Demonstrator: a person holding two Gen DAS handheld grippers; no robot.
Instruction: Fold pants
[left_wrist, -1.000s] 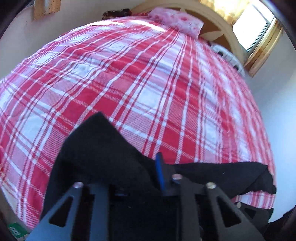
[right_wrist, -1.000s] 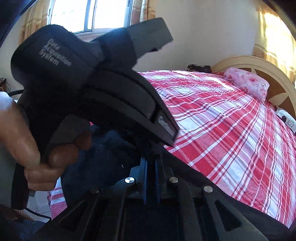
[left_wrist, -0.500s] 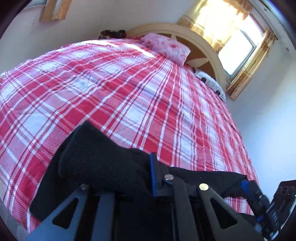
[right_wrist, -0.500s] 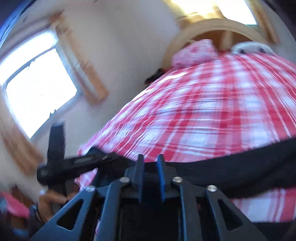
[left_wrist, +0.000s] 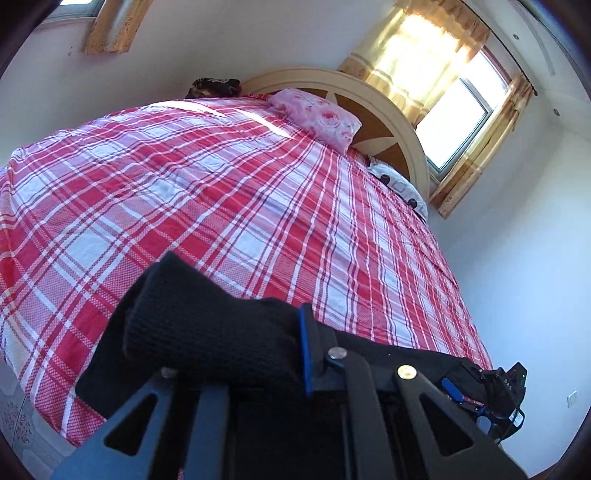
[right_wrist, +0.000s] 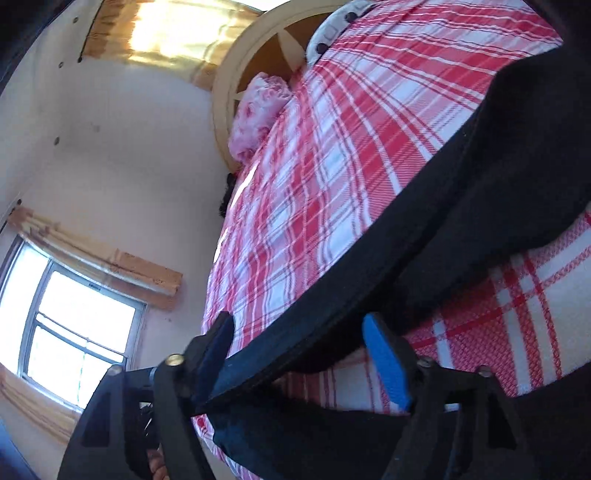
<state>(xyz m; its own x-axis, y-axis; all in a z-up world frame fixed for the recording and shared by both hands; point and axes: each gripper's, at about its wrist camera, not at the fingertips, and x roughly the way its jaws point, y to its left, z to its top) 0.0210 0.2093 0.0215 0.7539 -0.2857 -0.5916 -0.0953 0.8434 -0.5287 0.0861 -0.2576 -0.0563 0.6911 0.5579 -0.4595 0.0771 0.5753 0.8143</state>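
One pair of black pants (left_wrist: 207, 325) lies stretched along the near edge of the bed (left_wrist: 229, 206), and I hold it from both ends. My left gripper (left_wrist: 295, 347) is clamped tight on a bunched, ribbed part of the fabric near the bed's near left corner; the cloth humps up over the left finger and hides it, so only the blue pad of the right finger (left_wrist: 305, 350) shows against the bundle. From there the pants run as a dark band rightwards along the edge toward my right gripper (left_wrist: 480, 384), which sits small and dark at the far end of the band.

In the right wrist view the picture is rolled on its side. My right gripper (right_wrist: 306, 354) has its jaws spreading apart, and a seamed edge of the pants (right_wrist: 424, 258) passes between the fingers: it lies against the dark left pad (right_wrist: 218, 347), while the blue right pad (right_wrist: 388, 365) stands clear of it, with checked sheet showing in the gap.

Around the pants the bed wears a red and white checked sheet. At the head end a pink flowered pillow (left_wrist: 317, 118) leans at the rounded cream headboard (left_wrist: 373, 107), a white spotted pillow (left_wrist: 399, 184) beside it, and a dark bundle (left_wrist: 214, 86) sits at the far left corner. Curtained windows (left_wrist: 458, 114) stand behind.
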